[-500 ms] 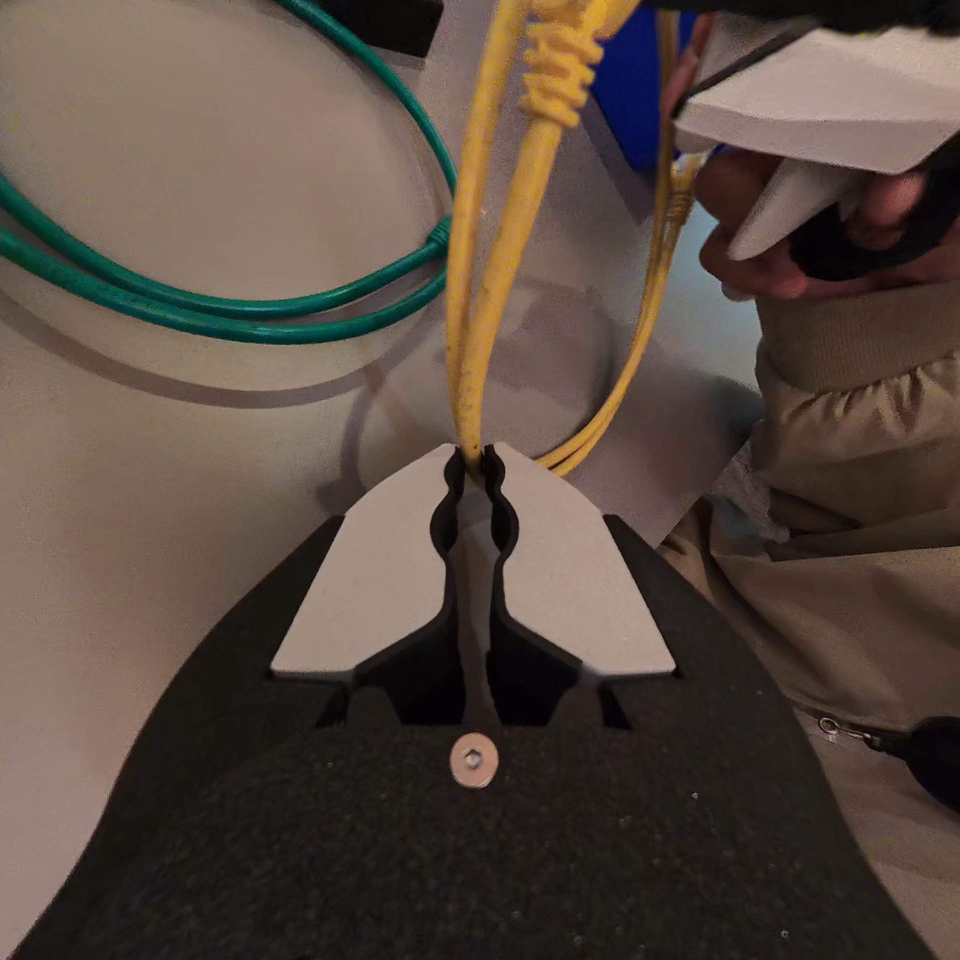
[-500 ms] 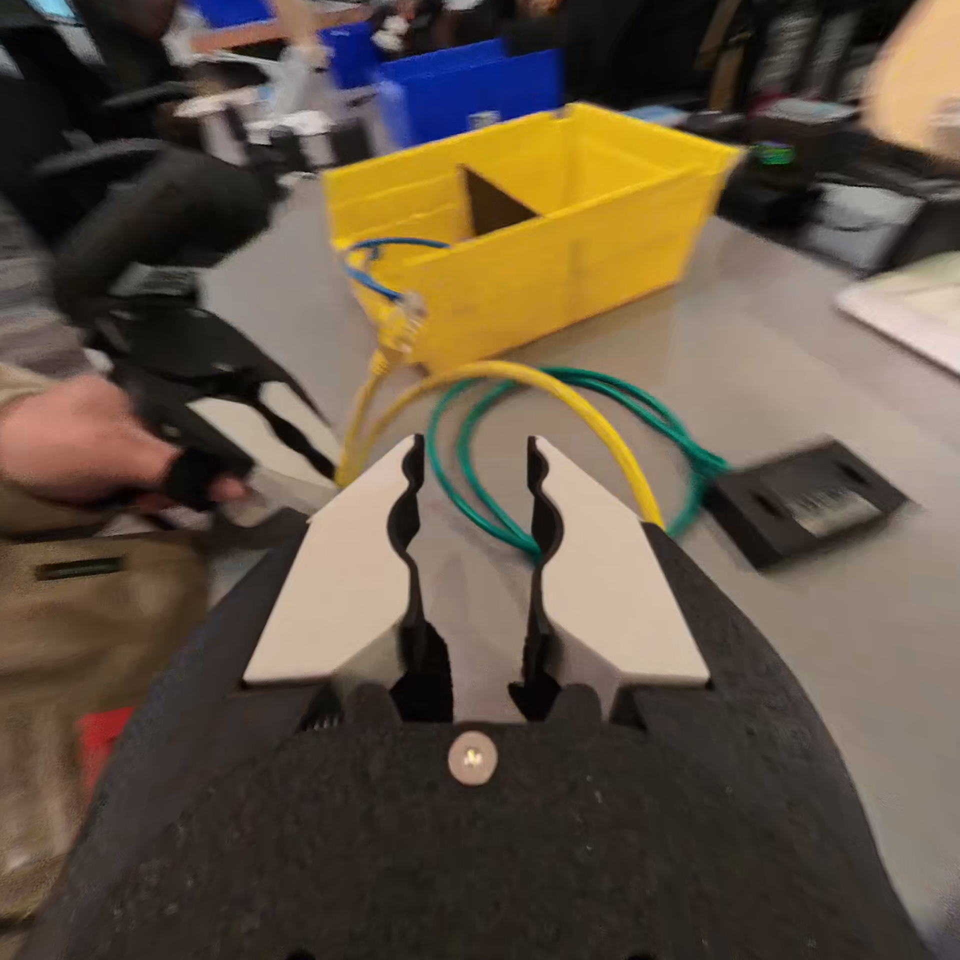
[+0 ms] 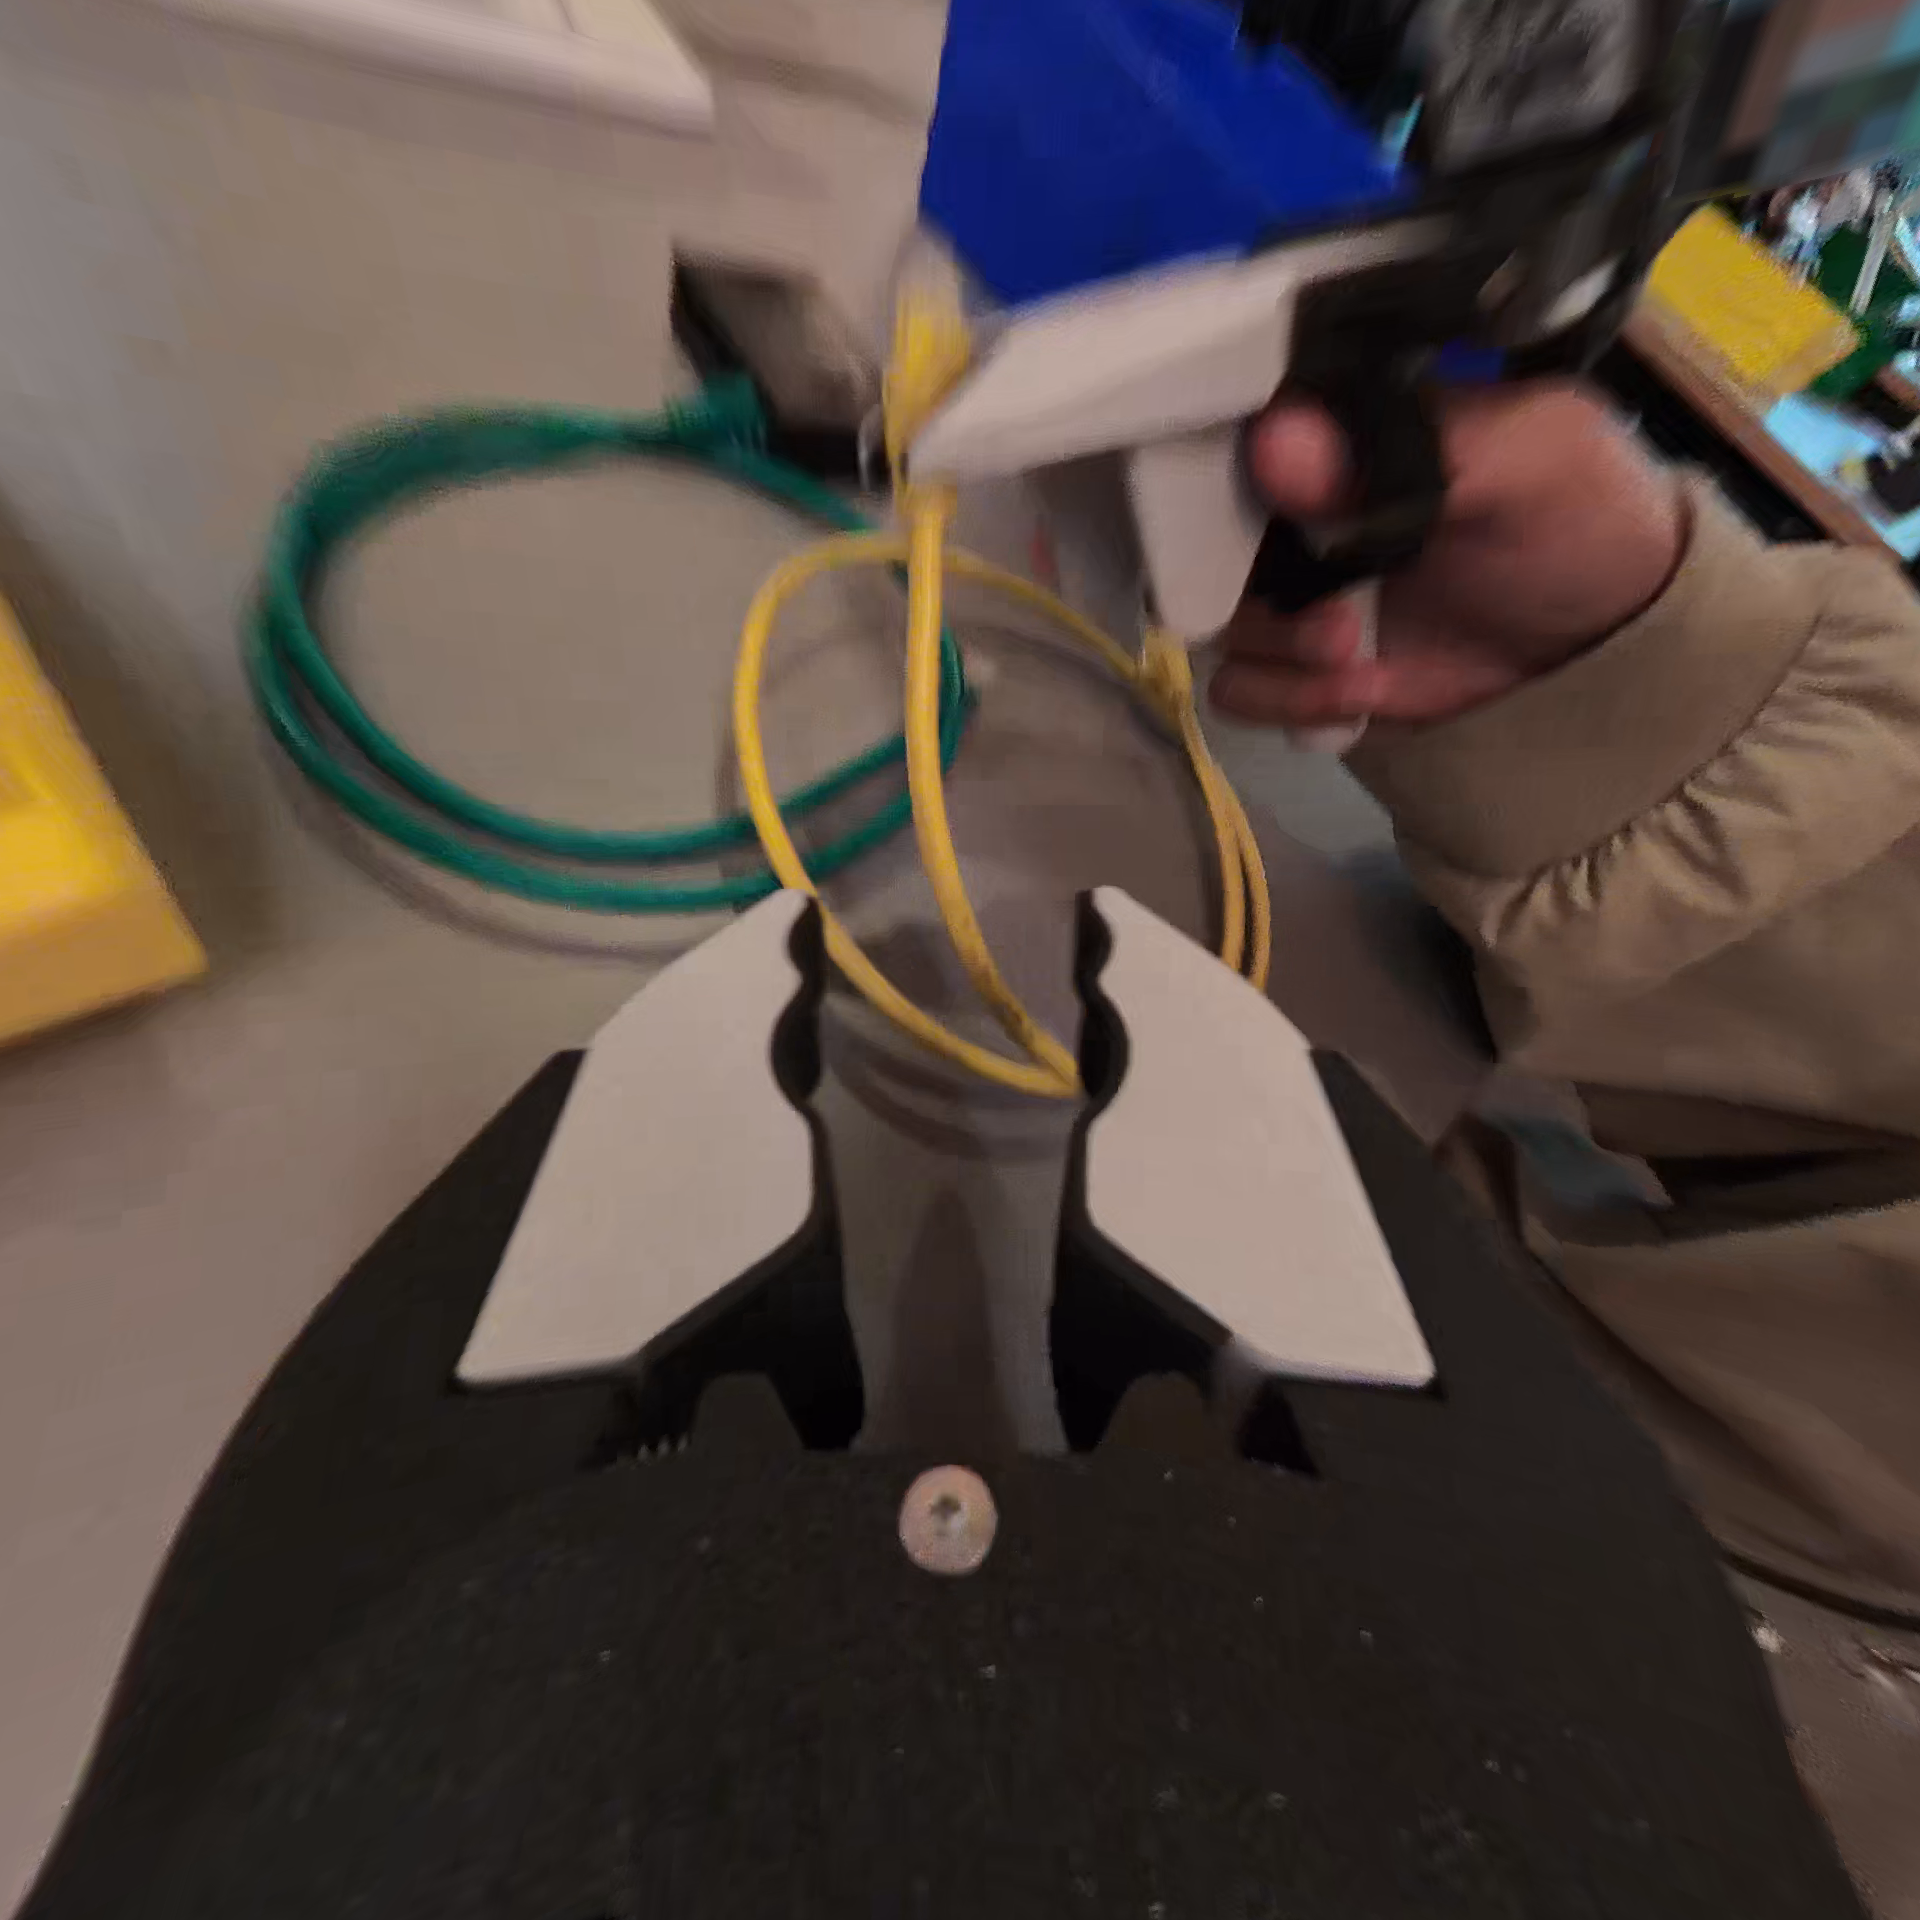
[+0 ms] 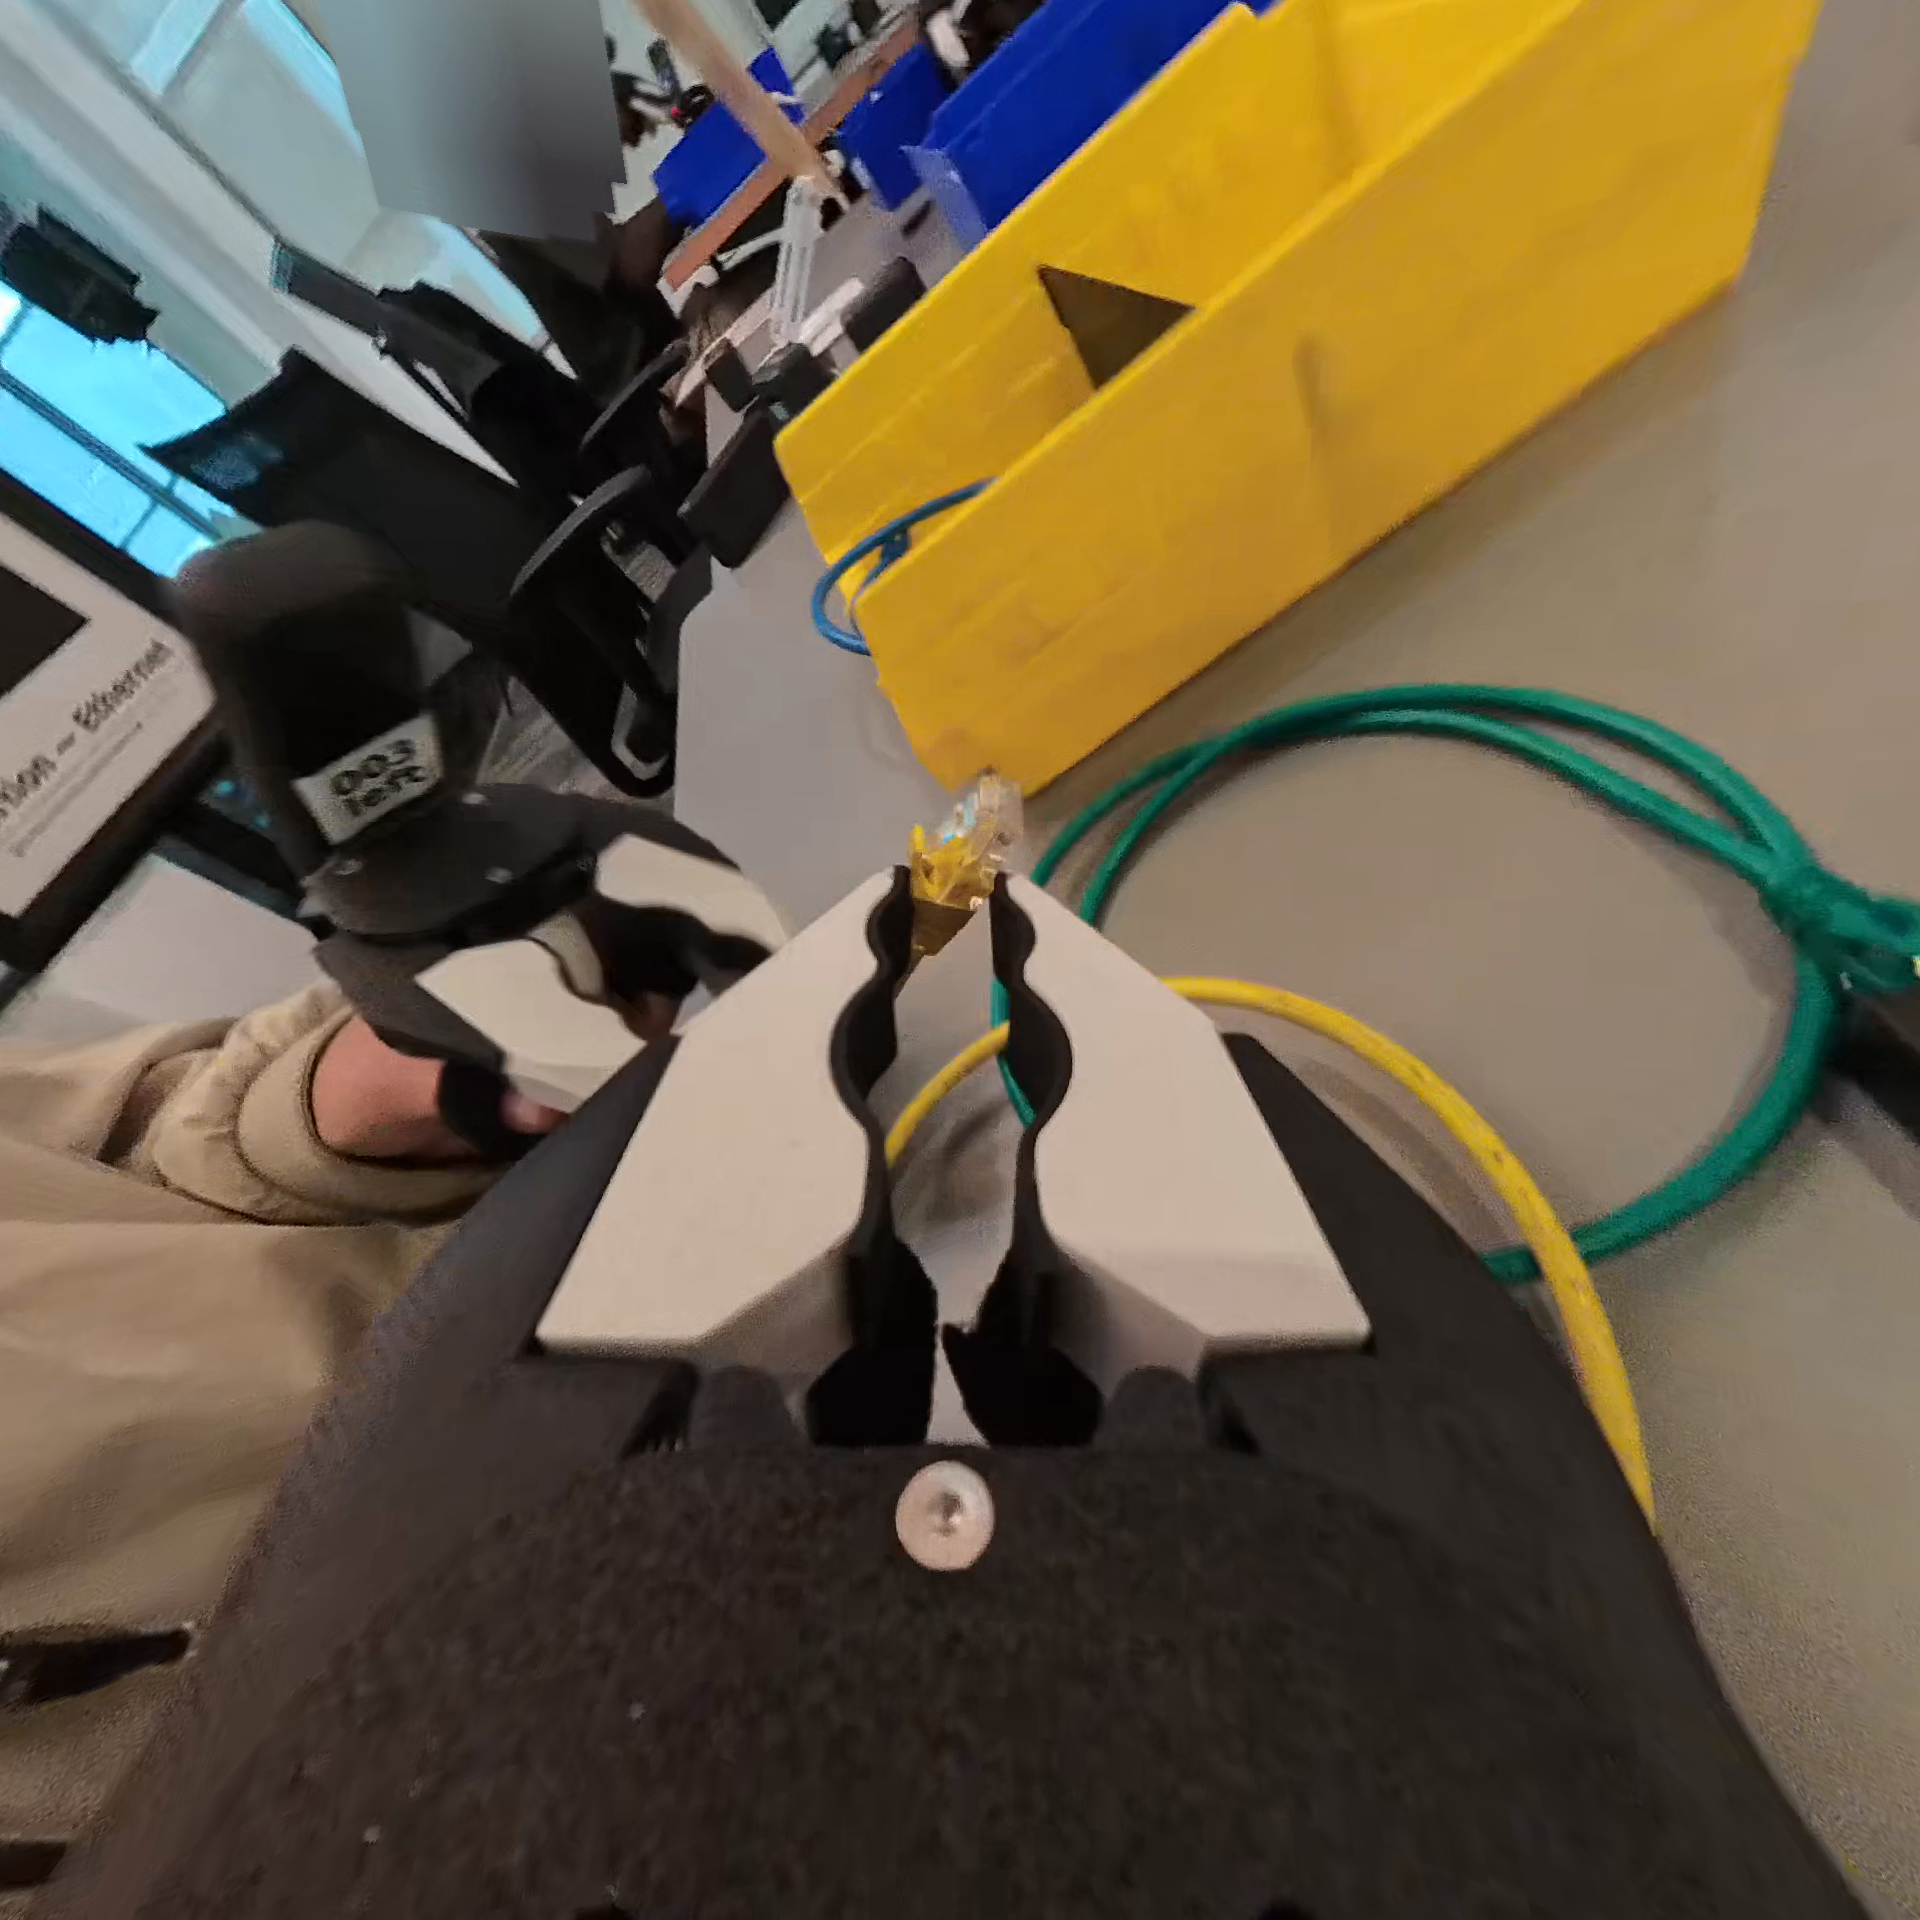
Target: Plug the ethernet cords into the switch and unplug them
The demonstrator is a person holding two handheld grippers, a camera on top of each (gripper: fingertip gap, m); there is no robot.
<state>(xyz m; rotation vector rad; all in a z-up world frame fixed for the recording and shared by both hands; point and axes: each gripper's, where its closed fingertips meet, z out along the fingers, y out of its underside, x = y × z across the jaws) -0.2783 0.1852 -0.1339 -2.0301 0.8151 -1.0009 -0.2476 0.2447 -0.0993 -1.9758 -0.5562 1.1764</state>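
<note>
The right gripper (image 4: 948, 888) is nearly closed, its tips pinching the yellow cord (image 4: 1455, 1132) just behind its plug (image 4: 982, 821). The plug's long axis runs out past the fingertips toward 12 o'clock, clear end foremost, aimed at the near corner of the yellow bin (image 4: 1195, 520). Behind the tips the cord drops and loops away toward 4 o'clock over the table (image 4: 1558, 540).

The left gripper (image 3: 945, 914) stands wide open, gripping nothing; loops of the yellow cord (image 3: 925, 790) hang between its fingers, touching the right finger's inner edge.

The green cord (image 4: 1558, 727) lies coiled flat on the table at 2 o'clock in the right wrist view. A blue cord (image 4: 862, 566) curls out of the yellow bin's near end at 11 o'clock; the rest of the bin's inside is hidden. Blue bins (image 4: 997, 114) stand beyond it.
</note>
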